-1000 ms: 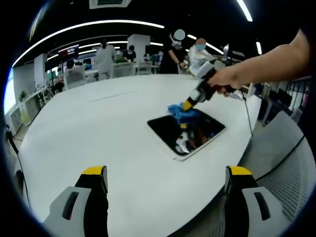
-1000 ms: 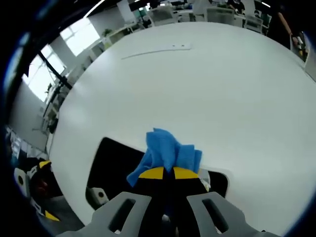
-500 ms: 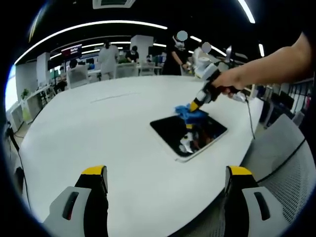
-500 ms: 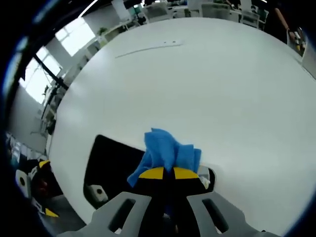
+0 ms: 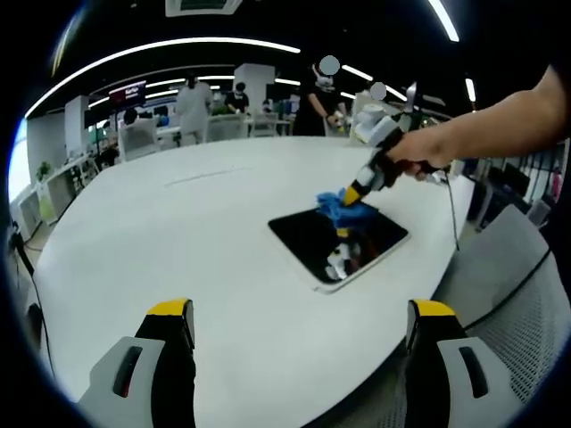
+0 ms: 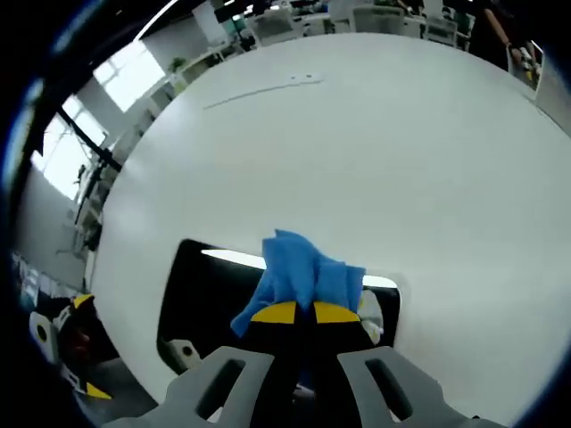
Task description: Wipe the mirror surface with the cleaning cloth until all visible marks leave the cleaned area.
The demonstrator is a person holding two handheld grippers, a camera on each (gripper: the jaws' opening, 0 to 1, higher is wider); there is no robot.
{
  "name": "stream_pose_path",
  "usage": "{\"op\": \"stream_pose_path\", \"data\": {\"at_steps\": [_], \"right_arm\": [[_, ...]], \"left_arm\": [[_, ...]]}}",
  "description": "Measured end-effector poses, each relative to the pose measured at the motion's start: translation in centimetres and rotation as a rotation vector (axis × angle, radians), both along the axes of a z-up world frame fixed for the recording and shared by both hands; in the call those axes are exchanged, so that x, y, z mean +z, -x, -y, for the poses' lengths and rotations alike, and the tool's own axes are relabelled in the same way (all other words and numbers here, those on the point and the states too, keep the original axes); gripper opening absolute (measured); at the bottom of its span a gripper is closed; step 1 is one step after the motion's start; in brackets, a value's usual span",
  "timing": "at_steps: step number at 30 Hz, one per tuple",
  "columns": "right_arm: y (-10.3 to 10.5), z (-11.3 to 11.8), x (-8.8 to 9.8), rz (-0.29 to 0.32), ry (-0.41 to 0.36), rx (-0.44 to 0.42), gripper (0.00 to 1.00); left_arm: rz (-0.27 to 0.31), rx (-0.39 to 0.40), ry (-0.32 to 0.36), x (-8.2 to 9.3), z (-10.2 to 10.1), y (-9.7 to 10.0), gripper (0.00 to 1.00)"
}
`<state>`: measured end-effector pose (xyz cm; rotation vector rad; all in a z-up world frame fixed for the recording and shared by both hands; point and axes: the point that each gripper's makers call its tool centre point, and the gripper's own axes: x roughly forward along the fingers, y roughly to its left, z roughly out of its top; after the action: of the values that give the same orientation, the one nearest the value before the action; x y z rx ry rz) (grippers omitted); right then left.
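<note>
While the right gripper (image 6: 295,313) clamps the blue cloth (image 6: 303,276) against the far edge of the mirror (image 5: 339,242) on the white table (image 5: 178,241), the left gripper (image 5: 299,321) hangs wide apart, holding nothing.

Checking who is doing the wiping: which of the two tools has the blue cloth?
The right tool: shut on the blue cloth over the mirror. The left tool is open.

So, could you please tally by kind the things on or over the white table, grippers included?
Mirror: 1
Blue cleaning cloth: 1
Grippers: 2 (left gripper, right gripper)
Total: 4
</note>
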<state>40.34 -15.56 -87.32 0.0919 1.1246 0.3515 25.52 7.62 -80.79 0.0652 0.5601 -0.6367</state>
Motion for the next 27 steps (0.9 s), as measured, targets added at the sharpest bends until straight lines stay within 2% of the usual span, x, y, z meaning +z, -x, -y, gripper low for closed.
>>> {"op": "stream_pose_path", "data": {"at_steps": [9, 19, 27], "right_arm": [[2.1, -0.2, 0.3, 0.029, 0.008, -0.002, 0.0], [3.3, -0.2, 0.2, 0.058, -0.059, -0.014, 0.0], [5.2, -0.5, 0.4, 0.065, -0.059, -0.006, 0.0]], "left_arm": [[-0.009, -0.016, -0.003, -0.2, 0.3, 0.2, 0.99], [-0.012, -0.014, 0.005, -0.2, 0.2, 0.1, 0.99], [-0.012, -0.023, -0.001, -0.3, 0.3, 0.1, 0.99]]}}
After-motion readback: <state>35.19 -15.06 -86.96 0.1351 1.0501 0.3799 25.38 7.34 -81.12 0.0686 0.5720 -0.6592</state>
